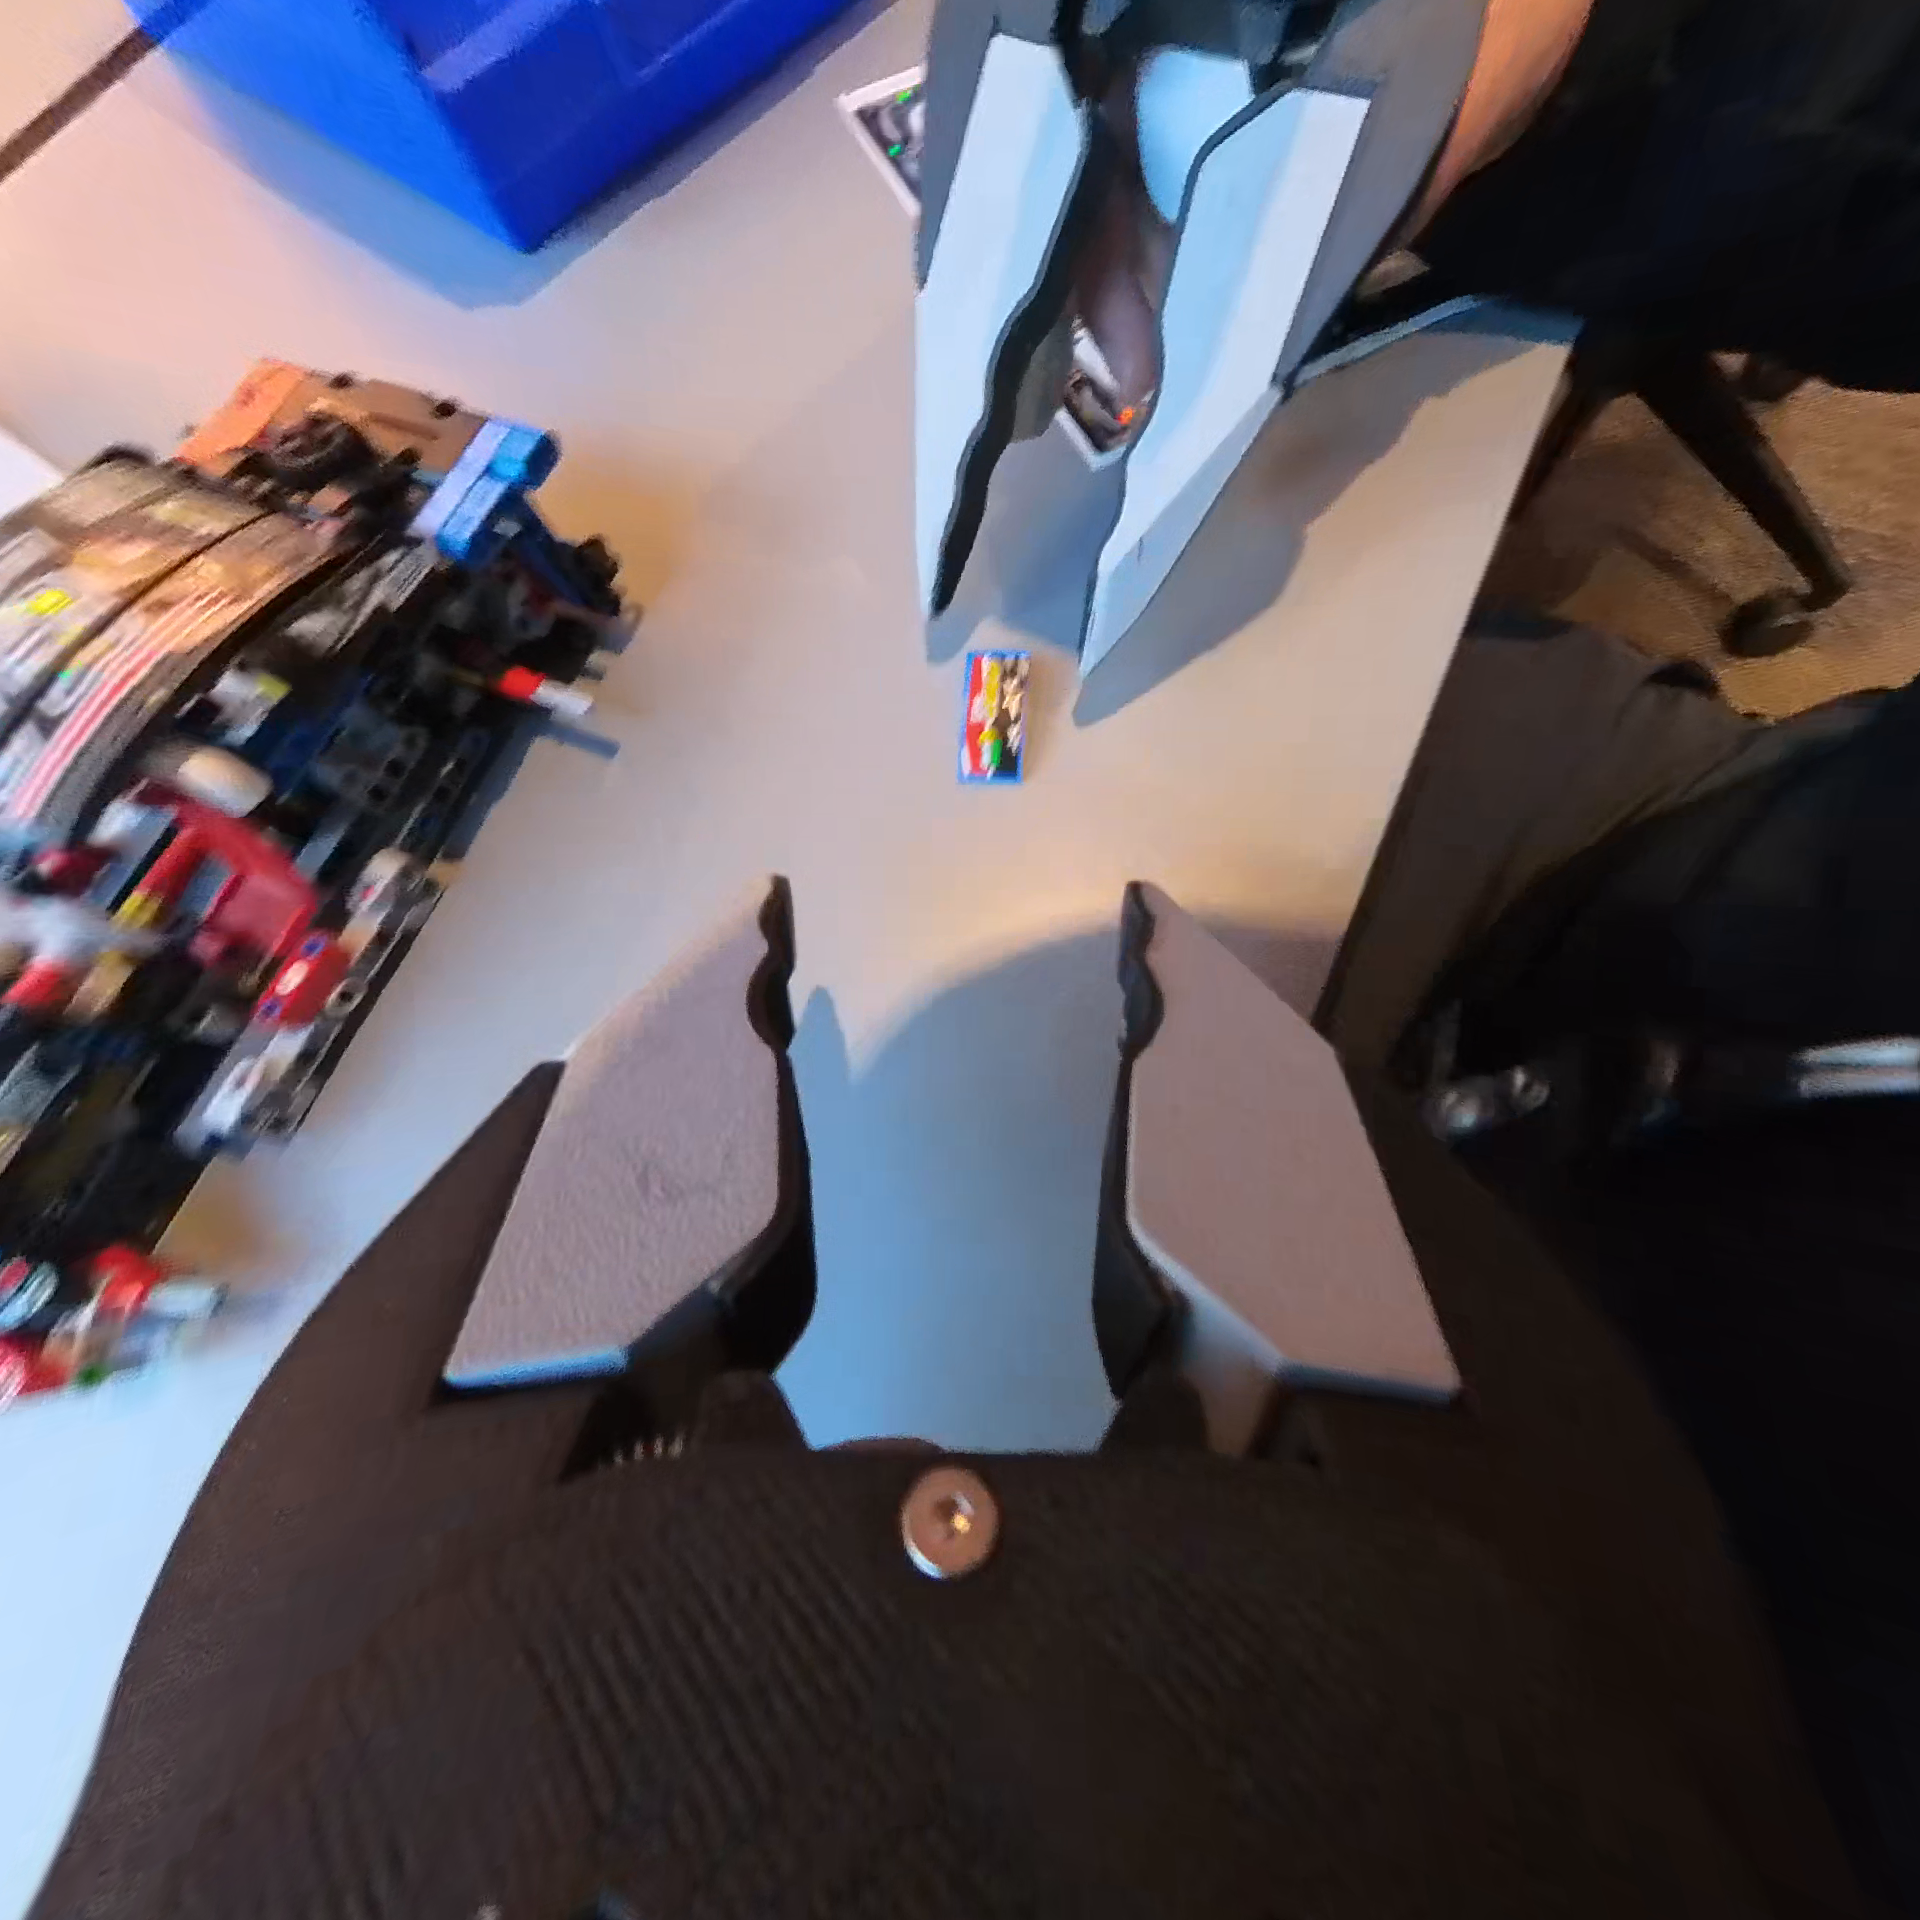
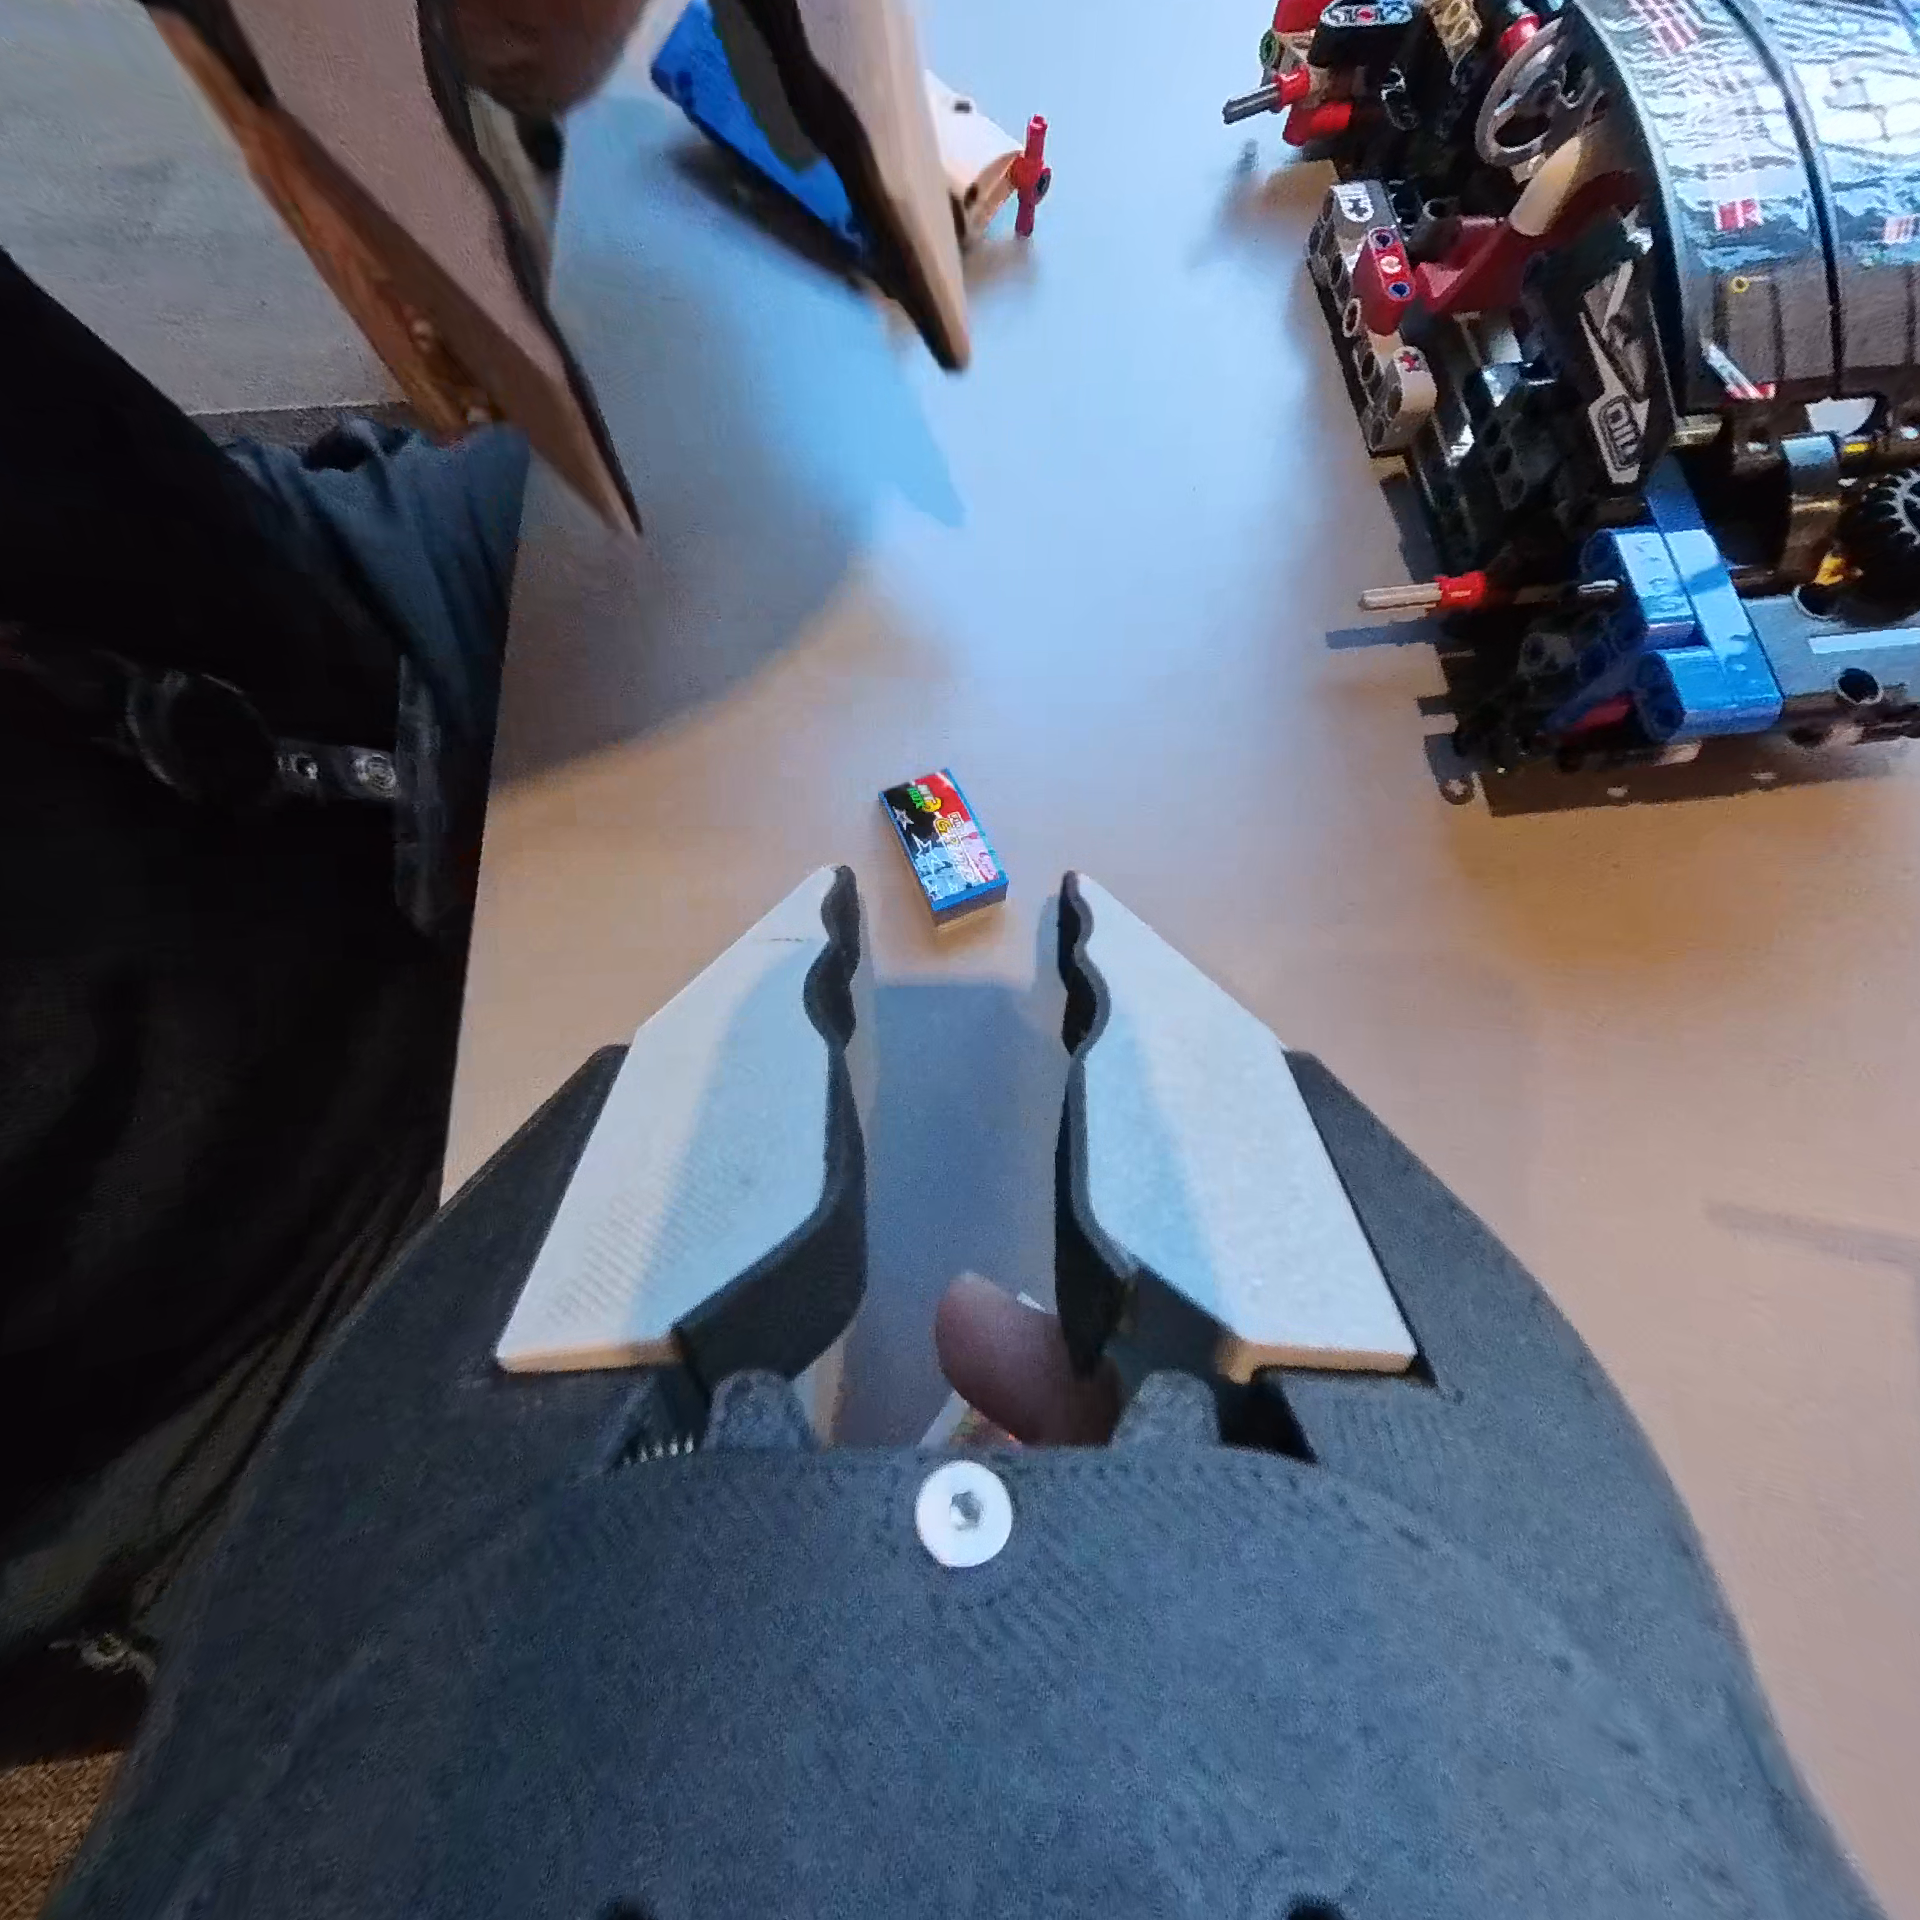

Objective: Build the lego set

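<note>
A small blue tile with a colourful sticker (image 1: 995, 717) lies flat on the table between both grippers; in the right wrist view it (image 2: 945, 844) lies just beyond my fingertips. My left gripper (image 1: 956, 904) is open and empty, a short way from the tile. My right gripper (image 2: 956, 894) is open and empty, its tips close to the tile; in the left wrist view it (image 1: 1013, 634) points down at the table next to the tile. The partly built lego car (image 1: 239, 748) stands at the left; in the right wrist view it (image 2: 1621, 343) stands at the upper right.
A blue bin (image 1: 499, 94) stands at the back. A loose blue part (image 2: 748, 114) and a beige part with a red pin (image 2: 1003, 166) lie far off. The table edge (image 1: 1455, 675) runs on the right, with a chair base (image 1: 1704, 488) beyond. A person's dark clothing (image 2: 208, 831) fills the left.
</note>
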A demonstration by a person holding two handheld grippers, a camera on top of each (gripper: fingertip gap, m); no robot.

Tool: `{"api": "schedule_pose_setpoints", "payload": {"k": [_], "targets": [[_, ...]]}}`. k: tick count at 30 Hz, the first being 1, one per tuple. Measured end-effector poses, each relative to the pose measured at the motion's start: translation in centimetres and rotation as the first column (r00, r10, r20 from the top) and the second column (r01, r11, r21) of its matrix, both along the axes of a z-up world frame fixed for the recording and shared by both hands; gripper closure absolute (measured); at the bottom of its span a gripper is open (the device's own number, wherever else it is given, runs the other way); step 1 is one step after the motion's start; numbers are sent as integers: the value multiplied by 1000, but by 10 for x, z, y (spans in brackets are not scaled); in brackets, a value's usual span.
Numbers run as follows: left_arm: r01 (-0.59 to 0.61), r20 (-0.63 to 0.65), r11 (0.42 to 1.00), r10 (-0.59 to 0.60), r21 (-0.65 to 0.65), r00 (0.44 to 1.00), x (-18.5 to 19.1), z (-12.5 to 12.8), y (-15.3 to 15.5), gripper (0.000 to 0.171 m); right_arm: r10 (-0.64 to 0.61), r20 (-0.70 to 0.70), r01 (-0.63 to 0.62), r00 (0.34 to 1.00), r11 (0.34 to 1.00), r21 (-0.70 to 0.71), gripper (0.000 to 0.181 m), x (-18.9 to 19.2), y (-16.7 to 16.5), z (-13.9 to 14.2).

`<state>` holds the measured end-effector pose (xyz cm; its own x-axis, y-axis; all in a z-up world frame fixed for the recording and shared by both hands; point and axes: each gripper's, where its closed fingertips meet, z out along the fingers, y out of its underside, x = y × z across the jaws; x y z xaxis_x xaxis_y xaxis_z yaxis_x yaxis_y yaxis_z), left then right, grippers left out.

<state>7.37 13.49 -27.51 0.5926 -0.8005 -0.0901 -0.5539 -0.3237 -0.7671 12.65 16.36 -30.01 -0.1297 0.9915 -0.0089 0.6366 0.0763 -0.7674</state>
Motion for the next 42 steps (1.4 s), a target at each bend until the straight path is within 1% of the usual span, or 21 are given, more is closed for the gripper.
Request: {"api": "schedule_pose_setpoints", "payload": {"k": [3, 5, 7, 9, 12, 14, 19, 20, 21, 23, 24, 28, 30, 34, 38, 42], "targets": [[-67, -76, 997, 69, 29, 995, -43, 5, -8, 110, -1, 5, 1, 1000, 1000, 17, 145, 1, -1, -2], [-102, -105, 994, 105, 33, 989, -70, 8, -13, 111, 4, 16, -5, 1000, 1000, 25, 144, 0, -3, -4], [-144, -121, 990, 143, 3, 982, -91, 4, -17, 110, 11, 23, -12, 1000, 999, 33, 143, 0, -4, -6], [-187, -148, 982, 181, -25, 972, -109, -2, -17, 105, 16, 26, -17, 1000, 999, 42, 143, -3, -3, -7], [-230, -195, 973, 223, -17, 955, -128, -6, -13, 103, 8, 48, -10, 999, 998, 61, 143, -4, 3, -12], [-232, -201, 973, 224, -16, 954, -132, -7, -14, 102, 5, 59, -10, 998, 997, 75, 144, -5, 6, -14], [-248, -270, 961, 209, -120, 940, -147, -30, -20, 102, 15, 61, -20, 998, 996, 90, 149, -6, 9, -15], [-242, -275, 960, 197, -143, 941, -148, -35, -21, 104, 16, 58, -22, 998, 995, 92, 150, -6, 10, -14], [-228, -257, 959, 181, -168, 949, -147, -37, -23, 111, 20, 55, -25, 998, 996, 91, 151, -7, 9, -15], [-213, -232, 955, 164, -206, 959, -145, -38, -25, 119, 43, 54, -47, 998, 995, 85, 160, -8, 6, -15], [-202, -228, 956, 153, -212, 962, -145, -38, -24, 119, 48, 51, -53, 998, 994, 92, 166, -9, 5, -15], [-144, -215, 968, 99, -207, 972, -137, -38, -19, 119, 45, 41, -49, 998, 993, 104, 166, -13, 4, -15], [-108, -199, 974, 68, -200, 978, -127, -38, -14, 119, 34, 39, -38, 999, 992, 117, 166, -17, 4, -15], [-34, -127, 979, 9, -201, 992, -100, -40, -4, 118, 38, 44, -44, 998, 987, 154, 166, -25, 3, -14], [9, -79, 985, -23, -172, 997, -80, -39, 4, 118, 50, 62, -61, 997, 980, 190, 166, -28, -1, -12], [33, -67, 986, -44, -160, 997, -70, -39, 8, 118, 32, 75, -48, 997, 974, 220, 166, -25, 3, -12]]}}
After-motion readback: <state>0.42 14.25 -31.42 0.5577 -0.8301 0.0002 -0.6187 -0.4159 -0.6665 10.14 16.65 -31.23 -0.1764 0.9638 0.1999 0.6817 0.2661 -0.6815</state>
